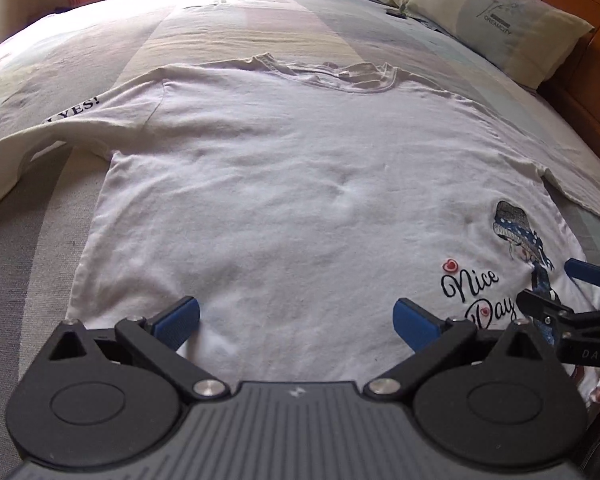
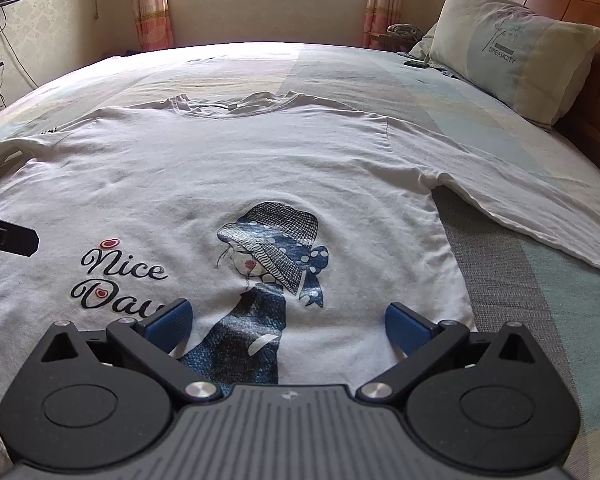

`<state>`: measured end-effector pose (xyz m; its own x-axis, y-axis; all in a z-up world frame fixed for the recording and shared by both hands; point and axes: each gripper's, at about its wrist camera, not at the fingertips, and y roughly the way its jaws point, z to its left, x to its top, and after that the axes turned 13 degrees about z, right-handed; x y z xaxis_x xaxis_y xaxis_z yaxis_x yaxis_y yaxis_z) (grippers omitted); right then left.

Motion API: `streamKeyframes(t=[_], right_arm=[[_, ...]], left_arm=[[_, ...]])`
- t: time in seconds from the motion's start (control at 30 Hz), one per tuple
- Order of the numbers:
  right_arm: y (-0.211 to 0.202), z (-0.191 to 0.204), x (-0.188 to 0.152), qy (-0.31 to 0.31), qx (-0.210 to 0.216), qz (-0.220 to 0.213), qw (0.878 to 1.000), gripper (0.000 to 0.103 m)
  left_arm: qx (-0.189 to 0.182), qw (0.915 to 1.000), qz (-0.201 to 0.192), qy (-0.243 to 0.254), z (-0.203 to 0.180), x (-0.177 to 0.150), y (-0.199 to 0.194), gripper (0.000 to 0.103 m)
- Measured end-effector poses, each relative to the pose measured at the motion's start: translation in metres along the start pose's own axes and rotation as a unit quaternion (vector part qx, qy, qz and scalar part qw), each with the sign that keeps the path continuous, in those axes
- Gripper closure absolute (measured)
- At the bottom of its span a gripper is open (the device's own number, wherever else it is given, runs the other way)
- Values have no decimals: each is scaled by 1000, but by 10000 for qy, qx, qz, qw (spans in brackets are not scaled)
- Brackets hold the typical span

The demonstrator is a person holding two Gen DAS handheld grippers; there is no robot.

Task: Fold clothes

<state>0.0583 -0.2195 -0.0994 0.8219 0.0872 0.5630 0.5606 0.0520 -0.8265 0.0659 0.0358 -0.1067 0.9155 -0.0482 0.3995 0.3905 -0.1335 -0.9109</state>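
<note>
White long-sleeved cotton shirt with printed hat-girl motif lies spread flat, unfolded, on the striped bed; left claw and right claw both gape apart at its hem, every fold remaining.

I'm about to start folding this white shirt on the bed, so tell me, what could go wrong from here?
1. The collar is already rumpled; folding over it would likely lock in creases.
2. Both the left gripper and right gripper hang open over the hem of the shirt, so a pinch might catch only the top layer, or the bedsheet too.
3. The long sleeve may drag askew.
</note>
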Motion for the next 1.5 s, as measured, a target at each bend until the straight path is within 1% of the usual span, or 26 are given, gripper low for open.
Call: streamKeyframes(t=[0.03,0.13,0.2,0.23,0.27,0.37,0.43,0.53,0.57,0.6,0.7,0.73,0.77,0.83,0.87,0.9,1.0,1.07,1.13,1.17,1.2,1.27,1.5], right_arm=[[0,0,1,-2,-1,18,10000,0],[0,0,3,-5,-13,69,10000,0],[0,1,4,-5,-33,87,10000,0],[0,1,4,-7,-42,93,9999,0],[0,2,4,-10,-52,95,9999,0],[0,3,4,-23,-69,71,9999,0],[0,2,4,-35,-64,50,10000,0],[1,2,4,-39,-68,21,10000,0],[1,2,4,-42,-76,15,10000,0],[1,3,5,-44,-82,22,10000,0],[1,3,7,-62,-94,74,9999,0],[1,3,7,-70,-106,108,9999,0],[0,3,8,-70,-122,151,9998,0],[0,5,10,-57,-153,249,9996,0],[-1,5,11,-60,-155,298,9994,0],[-1,5,11,-66,-154,348,9993,0],[-4,5,11,-109,-124,463,9988,0],[-5,4,10,-142,-99,523,9985,0],[-6,4,10,-165,-77,577,9982,0],[-6,3,11,-176,-66,605,9980,0],[-7,3,11,-180,-47,626,9979,0],[-7,1,11,-183,-4,664,9976,0],[-9,0,9,-254,46,676,9974,0]], left_arm=[[69,10000,-20,69,-3,-8,-3,1],[142,9995,166,216,-8,-25,-12,1],[70,9988,315,372,-6,-21,-16,1],[-3,9986,332,406,-3,-12,-18,1],[-30,9988,269,398,0,-1,-20,1],[61,9995,-80,291,12,47,-18,1],[18,9996,-226,142,21,81,-7,1],[-158,9993,-168,-284,37,113,21,1],[-224,9986,-99,-462,43,119,31,1],[-300,9977,-70,-610,47,115,35,1],[-547,9944,-204,-884,54,89,34,1],[-617,9938,-165,-912,55,81,30,1],[-657,9942,-25,-856,53,76,25,1],[-696,9945,302,-726,52,78,18,1],[-720,9937,443,-732,54,84,14,1],[-751,9933,429,-767,56,95,10,1],[-827,9927,48,-873,62,137,6,1],[-967,9888,13,-1138,68,165,21,1],[-1072,9819,160,-1554,78,186,45,1],[-1052,9792,238,-1719,84,194,56,1],[-1012,9773,228,-1847,89,200,65,1],[-994,9742,78,-2025,98,213,74,1],[-922,9701,-110,-2243,118,259,94,1]])
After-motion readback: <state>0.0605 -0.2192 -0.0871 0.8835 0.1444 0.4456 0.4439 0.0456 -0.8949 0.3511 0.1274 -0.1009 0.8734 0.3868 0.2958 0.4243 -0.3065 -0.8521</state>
